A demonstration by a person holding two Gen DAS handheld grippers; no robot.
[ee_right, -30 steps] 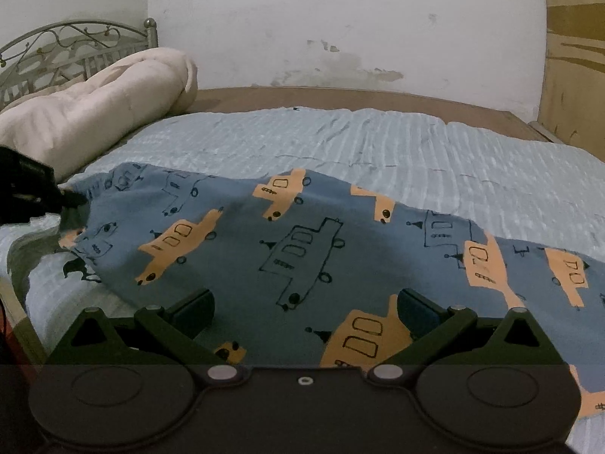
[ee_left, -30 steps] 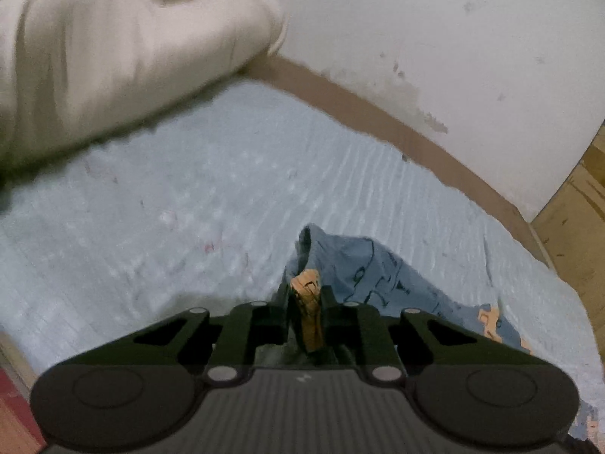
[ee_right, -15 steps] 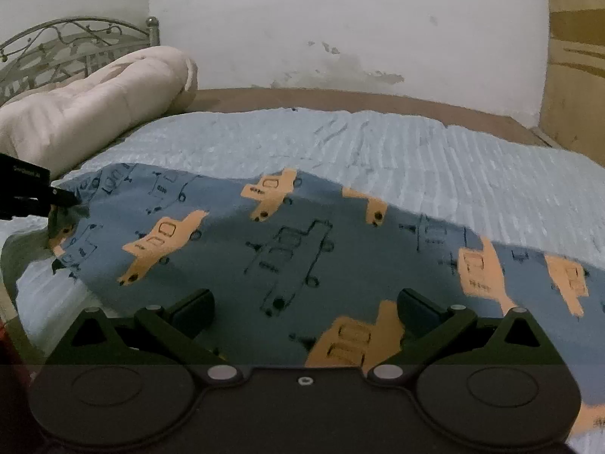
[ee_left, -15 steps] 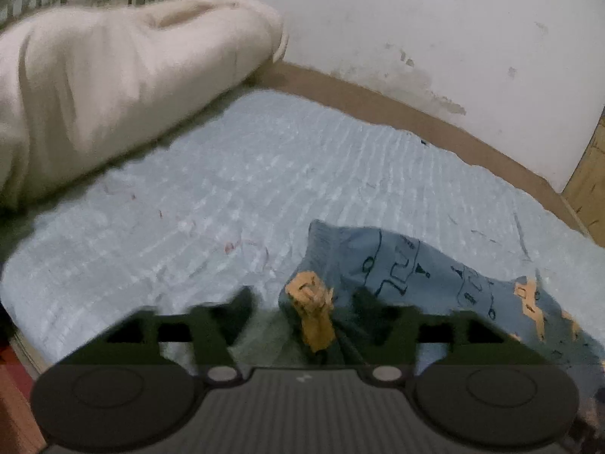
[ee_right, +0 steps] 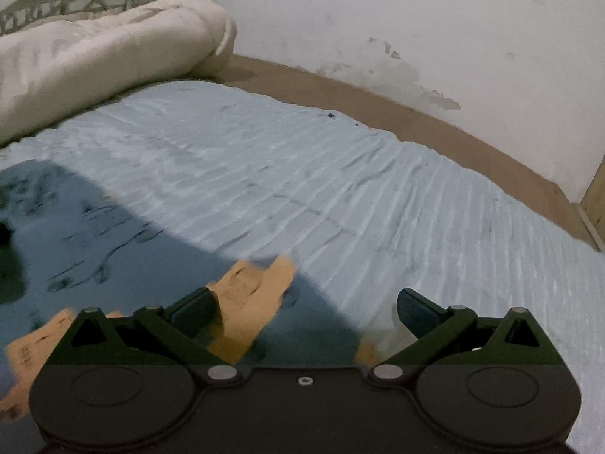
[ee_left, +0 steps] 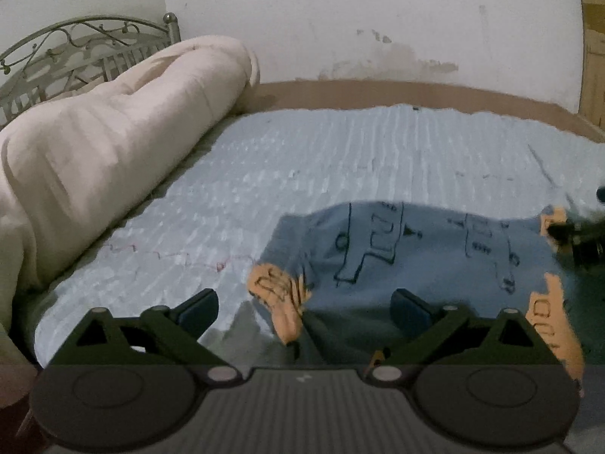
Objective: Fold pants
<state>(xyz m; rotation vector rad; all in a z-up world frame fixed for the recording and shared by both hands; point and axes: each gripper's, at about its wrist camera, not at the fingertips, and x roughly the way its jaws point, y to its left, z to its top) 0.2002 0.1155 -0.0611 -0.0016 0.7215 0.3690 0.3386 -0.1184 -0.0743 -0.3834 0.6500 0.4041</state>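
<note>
A pale blue ribbed bedsheet covered the bed and filled the middle of both wrist views, bordered at the far side by a brown bed frame edge under a white wall marked with a stained, peeling patch. A rolled cream blanket lay along the left of the frame, in front of a scrolled metal headboard in the upper left corner; a strip of wooden panel showed at the right edge of the right wrist view. The pants, blue with orange and outlined vehicle prints, lay on the sheet in the lower centre and right of the left wrist view and in the lower left of the right wrist view. The left gripper had its fingers spread wide with a bunched edge of the pants between them, clamped on nothing. The right gripper was likewise wide apart, with the edge of the pants lying between its fingers and not pinched. The near part of the cloth was hidden behind both gripper bodies. A dark blurred shape at the right edge of the left wrist view could not be made out, and the print in the right wrist view was smeared by blur.
</note>
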